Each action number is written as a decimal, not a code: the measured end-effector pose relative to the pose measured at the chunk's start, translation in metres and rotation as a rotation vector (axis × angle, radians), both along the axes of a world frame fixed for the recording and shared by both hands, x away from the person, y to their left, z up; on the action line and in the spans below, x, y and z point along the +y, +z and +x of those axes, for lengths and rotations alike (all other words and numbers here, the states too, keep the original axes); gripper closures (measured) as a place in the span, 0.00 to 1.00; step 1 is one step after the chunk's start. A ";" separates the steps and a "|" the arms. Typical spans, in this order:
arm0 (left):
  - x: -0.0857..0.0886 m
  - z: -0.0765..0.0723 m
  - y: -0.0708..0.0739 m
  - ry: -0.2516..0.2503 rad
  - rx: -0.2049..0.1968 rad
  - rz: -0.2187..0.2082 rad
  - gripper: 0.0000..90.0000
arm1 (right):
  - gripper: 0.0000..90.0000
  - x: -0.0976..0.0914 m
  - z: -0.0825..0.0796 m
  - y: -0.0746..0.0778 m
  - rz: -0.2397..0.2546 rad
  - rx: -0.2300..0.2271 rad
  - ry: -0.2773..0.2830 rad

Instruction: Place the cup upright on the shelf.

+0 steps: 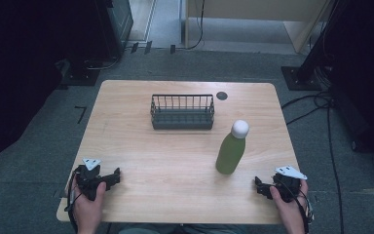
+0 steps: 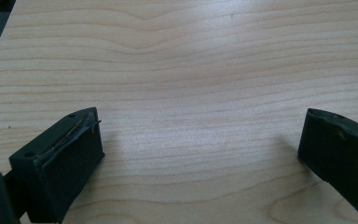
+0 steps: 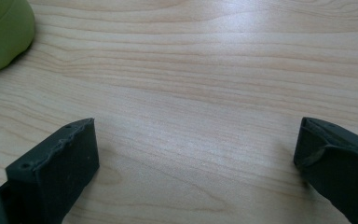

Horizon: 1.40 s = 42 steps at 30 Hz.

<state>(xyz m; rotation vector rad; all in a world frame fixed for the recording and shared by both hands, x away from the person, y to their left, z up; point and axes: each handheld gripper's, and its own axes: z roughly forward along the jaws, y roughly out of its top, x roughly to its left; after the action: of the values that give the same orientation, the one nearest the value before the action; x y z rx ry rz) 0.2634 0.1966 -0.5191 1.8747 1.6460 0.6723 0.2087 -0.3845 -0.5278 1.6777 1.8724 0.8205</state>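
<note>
I hold my left hand-held gripper [image 1: 113, 176] at the lower left of the high view, resting at the near edge of the bench [image 1: 175, 161], and my right hand-held gripper [image 1: 260, 186] at the lower right. In the left gripper view my two black jaws stand wide apart with bare wood grain between them, gripping nothing. In the right gripper view the jaws are likewise spread wide over bare wood, with nothing between them. The green bottle [image 1: 231, 153] with its white cap stands upright right of centre in the high view, near my right hand-held gripper but apart from it; its green base shows at the upper left corner of the right gripper view [image 3: 2, 32]. A dark wire basket [image 1: 182, 112] sits above the centre of the high view, apart from the bottle.
</note>
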 end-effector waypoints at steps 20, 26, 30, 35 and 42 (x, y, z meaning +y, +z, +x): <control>0.000 0.000 0.000 0.000 0.000 0.000 0.00 | 0.05 0.028 -0.009 0.030 0.110 -0.124 0.123; 0.000 0.000 0.000 0.000 0.000 0.000 0.00 | 0.08 0.048 -0.007 0.039 0.142 -0.160 0.195; 0.000 0.000 0.000 0.000 0.000 0.000 0.00 | 0.14 0.059 -0.004 0.043 0.158 -0.226 0.189; 0.000 0.000 0.000 0.000 0.000 0.000 0.00 | 0.14 0.072 0.001 0.047 0.189 -0.263 0.235; 0.000 0.000 0.000 0.000 0.000 0.000 0.00 | 0.14 0.084 0.008 0.047 0.204 -0.280 0.245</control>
<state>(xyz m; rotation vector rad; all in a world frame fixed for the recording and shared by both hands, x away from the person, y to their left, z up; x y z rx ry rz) 0.2634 0.1967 -0.5190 1.8749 1.6458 0.6722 0.2166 -0.3005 -0.4812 1.3726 1.8668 1.3121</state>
